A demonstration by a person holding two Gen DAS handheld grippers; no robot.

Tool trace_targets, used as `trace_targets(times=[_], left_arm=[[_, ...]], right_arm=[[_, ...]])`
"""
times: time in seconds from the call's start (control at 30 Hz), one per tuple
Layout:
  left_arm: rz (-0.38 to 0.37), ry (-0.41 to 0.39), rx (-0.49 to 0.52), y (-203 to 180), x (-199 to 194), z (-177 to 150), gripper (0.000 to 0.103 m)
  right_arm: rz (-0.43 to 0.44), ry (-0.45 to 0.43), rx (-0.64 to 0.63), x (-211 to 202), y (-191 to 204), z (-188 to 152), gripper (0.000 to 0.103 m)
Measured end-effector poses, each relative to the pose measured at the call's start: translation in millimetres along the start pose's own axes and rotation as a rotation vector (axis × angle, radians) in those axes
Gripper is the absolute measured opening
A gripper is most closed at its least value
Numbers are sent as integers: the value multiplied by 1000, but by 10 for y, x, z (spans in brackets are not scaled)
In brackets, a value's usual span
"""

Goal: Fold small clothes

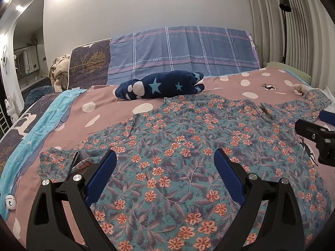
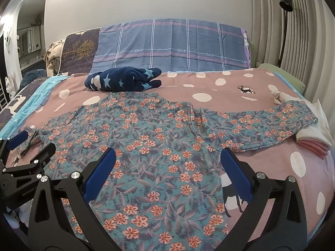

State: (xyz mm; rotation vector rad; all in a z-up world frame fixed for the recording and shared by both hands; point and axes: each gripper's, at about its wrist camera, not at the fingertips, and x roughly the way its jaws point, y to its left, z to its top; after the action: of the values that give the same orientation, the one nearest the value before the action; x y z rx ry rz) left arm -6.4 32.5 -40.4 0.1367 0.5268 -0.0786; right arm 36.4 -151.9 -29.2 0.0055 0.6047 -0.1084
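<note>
A small teal shirt with orange flowers (image 1: 188,156) (image 2: 150,146) lies spread flat on the pink dotted bedspread (image 1: 117,113) (image 2: 261,163), its sleeves out to both sides. One sleeve (image 2: 272,121) reaches over a folded stack at the right. The other sleeve's cuff (image 1: 56,163) is turned back. My left gripper (image 1: 165,161) hovers open over the shirt's left half. Open too, my right gripper (image 2: 167,159) hangs above the shirt's right half near the armpit. Nothing sits between either pair of fingers. Each gripper shows at the edge of the other's view.
A folded navy garment with light stars (image 1: 161,85) (image 2: 123,79) rests beyond the shirt. Folded white and pink clothes (image 2: 314,133) are stacked at the right edge of the bed. Checked pillows (image 1: 184,52) line the headboard. A black floor lamp (image 1: 285,27) stands by the curtain.
</note>
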Motion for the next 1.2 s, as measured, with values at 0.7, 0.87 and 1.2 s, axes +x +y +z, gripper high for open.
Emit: trace_targets(times=[0.7,0.87,1.2], left_arm=[[11,55,-26,292,96,-118,84],[48,104,-94,698,166,-197,68],[293,282,-107,1824,432,-491,54]], right_arm=[[13,41,-59,64,239,13,101],[22,55,-64,124,242,15,101],[179,145,-45,299,216,45,71]])
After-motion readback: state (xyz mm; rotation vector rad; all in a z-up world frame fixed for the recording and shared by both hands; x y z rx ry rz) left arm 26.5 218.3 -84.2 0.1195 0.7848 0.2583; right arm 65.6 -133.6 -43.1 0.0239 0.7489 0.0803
